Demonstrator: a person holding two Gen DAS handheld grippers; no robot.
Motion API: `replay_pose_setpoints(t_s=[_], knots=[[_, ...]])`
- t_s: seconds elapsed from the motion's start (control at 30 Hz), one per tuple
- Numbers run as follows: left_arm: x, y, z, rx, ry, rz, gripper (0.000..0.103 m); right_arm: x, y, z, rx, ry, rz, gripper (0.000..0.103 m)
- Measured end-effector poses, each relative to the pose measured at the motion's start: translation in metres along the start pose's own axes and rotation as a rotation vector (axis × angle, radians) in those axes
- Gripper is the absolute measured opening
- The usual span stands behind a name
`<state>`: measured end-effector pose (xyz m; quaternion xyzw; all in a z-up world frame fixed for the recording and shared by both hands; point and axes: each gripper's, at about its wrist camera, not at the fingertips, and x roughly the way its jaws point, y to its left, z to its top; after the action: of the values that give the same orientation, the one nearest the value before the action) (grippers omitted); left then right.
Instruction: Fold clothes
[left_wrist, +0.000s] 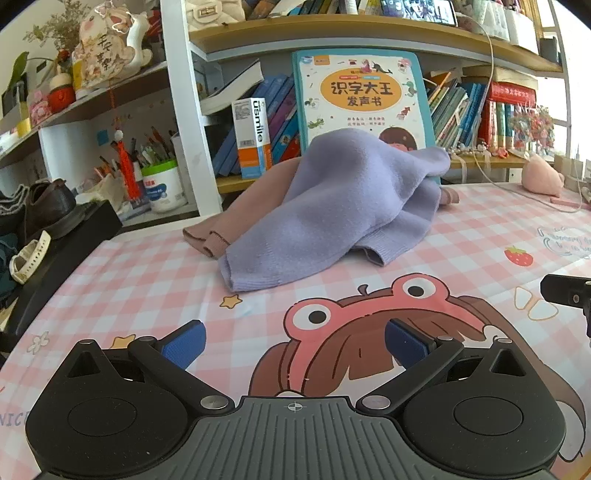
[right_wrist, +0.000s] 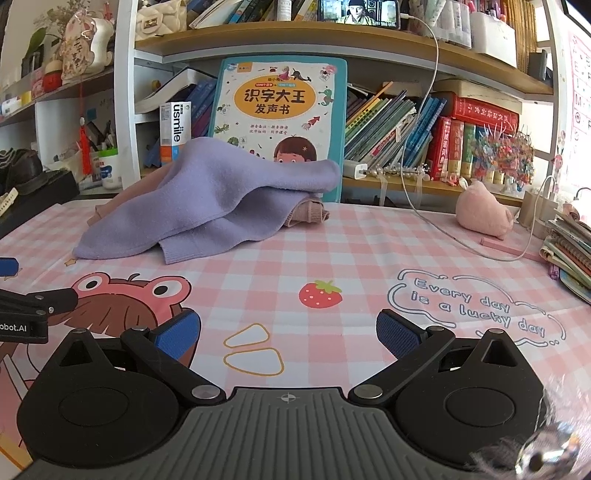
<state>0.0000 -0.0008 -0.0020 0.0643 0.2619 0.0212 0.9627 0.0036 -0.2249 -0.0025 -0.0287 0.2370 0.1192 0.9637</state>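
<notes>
Both grippers hover over the worktop with nothing between their blue pads: the left gripper (left_wrist: 294, 341) and the right gripper (right_wrist: 288, 334) each have their jaws spread wide. Ahead of the left gripper, well apart from it, a lilac sweater (left_wrist: 332, 210) lies crumpled in a heap on the pink checked cloth (left_wrist: 129, 273) that covers the worktop. From the right gripper it lies ahead and to the left. Under the sweater, a dusty-pink garment (left_wrist: 240, 218) pokes out at both sides. Behind the heap a large children's book (right_wrist: 280, 107) leans upright against the bookshelf. A pink plush toy (right_wrist: 480, 210) sits ahead and right of the right gripper.
</notes>
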Motion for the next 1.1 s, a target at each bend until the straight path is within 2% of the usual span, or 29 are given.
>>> replay_pose_setpoints(t_s=[1.1], knots=[[-0.0003, -0.0011, 0.0007, 0.005, 0.004, 0.011, 0.103, -0.0001, 0.0005, -0.0011, 0.0, -0.004, 0.001, 0.103]])
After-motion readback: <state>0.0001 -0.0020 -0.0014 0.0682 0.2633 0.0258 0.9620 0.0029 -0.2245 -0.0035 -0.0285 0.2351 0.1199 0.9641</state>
